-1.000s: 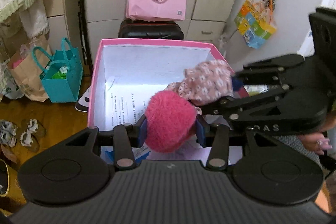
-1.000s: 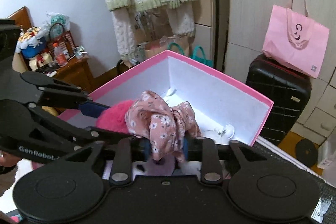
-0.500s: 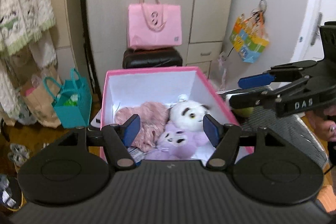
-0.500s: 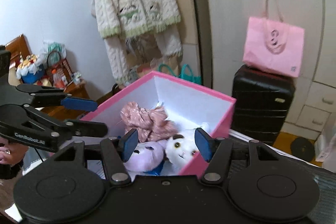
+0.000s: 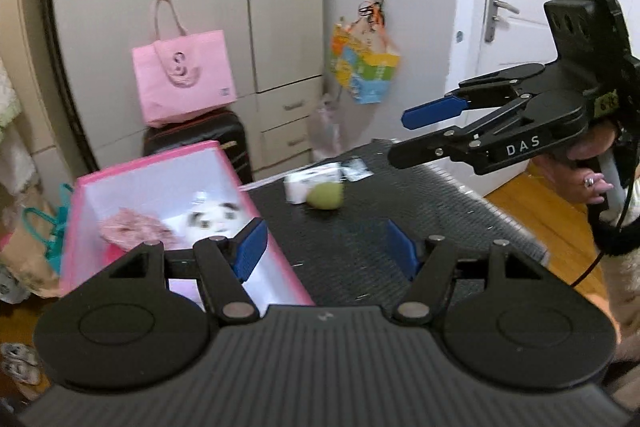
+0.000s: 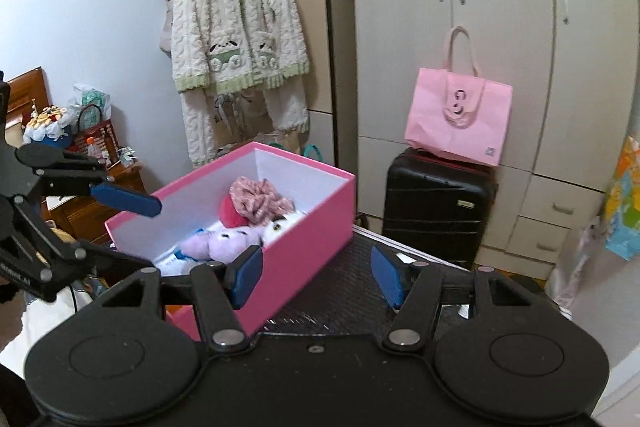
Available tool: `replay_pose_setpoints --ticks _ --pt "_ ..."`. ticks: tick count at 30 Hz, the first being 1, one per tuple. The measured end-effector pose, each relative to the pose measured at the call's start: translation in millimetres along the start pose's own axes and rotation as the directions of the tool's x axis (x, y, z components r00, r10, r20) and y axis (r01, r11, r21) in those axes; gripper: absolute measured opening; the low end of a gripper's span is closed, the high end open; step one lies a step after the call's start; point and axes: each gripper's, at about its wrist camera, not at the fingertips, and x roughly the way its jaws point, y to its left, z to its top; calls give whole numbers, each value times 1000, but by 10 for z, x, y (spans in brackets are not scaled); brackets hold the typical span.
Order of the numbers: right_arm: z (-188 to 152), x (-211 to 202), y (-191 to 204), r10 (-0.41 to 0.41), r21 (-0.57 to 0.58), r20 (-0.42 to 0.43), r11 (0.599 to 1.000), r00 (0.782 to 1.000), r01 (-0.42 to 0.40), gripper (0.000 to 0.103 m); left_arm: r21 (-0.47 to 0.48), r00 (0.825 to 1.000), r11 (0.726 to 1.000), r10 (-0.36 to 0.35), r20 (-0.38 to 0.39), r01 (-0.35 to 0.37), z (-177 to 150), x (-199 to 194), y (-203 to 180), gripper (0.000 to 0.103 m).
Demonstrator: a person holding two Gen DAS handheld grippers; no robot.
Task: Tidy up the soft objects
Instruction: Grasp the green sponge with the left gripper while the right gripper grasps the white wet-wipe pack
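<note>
Both claws empty now, jaws apart, nothing betw the blue pads: left claw (image 5: pixel 325 247) over dark worktop (image 5: pixel 360 227) just R of box wall; right claw (image 6: pixel 318 277) at box's near corner. A sec ago each clamped a soft item inside the box (left on red pom-pom, right on floral scrunchie); since then released, pulled back and up, swung toward the worktop. Reads as drop-off done for those two, next pick likely.

Pink box (image 6: pixel 312 247), white inside, on worktop edge. Contents: lilac plush (image 6: pixel 228 241) nearest, white plush w/ dark eye patches (image 6: pixel 280 223) beside it, red pom-pom (image 6: pixel 230 213) behind, floral scrunchie (image 6: pixel 260 197) on top, touching pom-pom. Papers under them, partly hidden.

Farther on worktop, well apart from box: green soft ball (image 5: pixel 325 195) touching a white packet (image 5: pixel 310 181). Prob last soft thing left out; packet type unclear, blurred.

Beyond: black suitcase (image 6: pixel 436 207) w/ pink tote (image 6: pixel 460 115) on top, wardrobe (image 6: pixel 500 27) behind.
</note>
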Motion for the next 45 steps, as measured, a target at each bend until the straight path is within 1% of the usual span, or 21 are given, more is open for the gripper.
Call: replay_pose_setpoints --ticks 4,6,8,12,17,19,22,27,30,34,39,41,42,44,45 --pt "-112 -100 -167 -6 19 10 1000 1000 6 66 -69 999 997 -40 23 41 -73 300 -234 65" --pt "-147 -120 -228 -7 24 14 1000 1000 7 66 -93 999 995 -39 31 42 -92 415 -346 65" --pt "-183 -120 -305 -4 35 12 999 1000 4 67 -101 999 995 -19 47 24 -80 526 -440 65" --pt "-256 -72 -474 -3 60 -4 998 1000 3 67 -113 999 994 2 51 4 -65 735 -577 65" --pt "-339 76 -743 11 103 -25 995 1000 -9 67 -110 997 992 73 41 -68 -46 1059 -690 65" --pt "-358 161 -848 21 121 -30 993 999 -17 67 -112 995 990 93 45 -88 -45 1197 -706 65" --pt "-368 290 -973 32 126 -30 992 999 -28 67 -145 993 986 97 68 -87 -79 1363 -686 65" --pt "-399 530 -1180 41 129 -4 991 999 -40 67 -195 986 970 156 59 -142 -80 1662 -647 65" --pt "-420 713 -1296 33 124 10 992 999 -34 67 -211 975 956 219 42 -206 -73 1871 -608 65" --pt "-427 1026 -1480 45 123 -13 991 999 -43 67 -187 949 935 314 34 -303 -80 2141 -560 65" --pt "-409 1363 -1602 109 121 -68 988 992 -101 67 -225 944 918 328 -28 -326 -106 2426 -435 64" --pt "-394 1495 -1655 135 147 -82 982 987 -122 67 -216 926 900 374 -61 -378 -96 2505 -462 63" --pt "-394 1546 -1668 143 156 -92 979 985 -128 67 -208 923 899 380 -63 -385 -92 2521 -489 63" --pt "-399 1652 -1697 159 164 -101 976 982 -141 66 -190 923 903 381 -58 -385 -84 2553 -531 64" --pt "-409 1691 -1708 166 159 -105 976 980 -149 66 -183 919 901 391 -56 -394 -82 2576 -541 64"
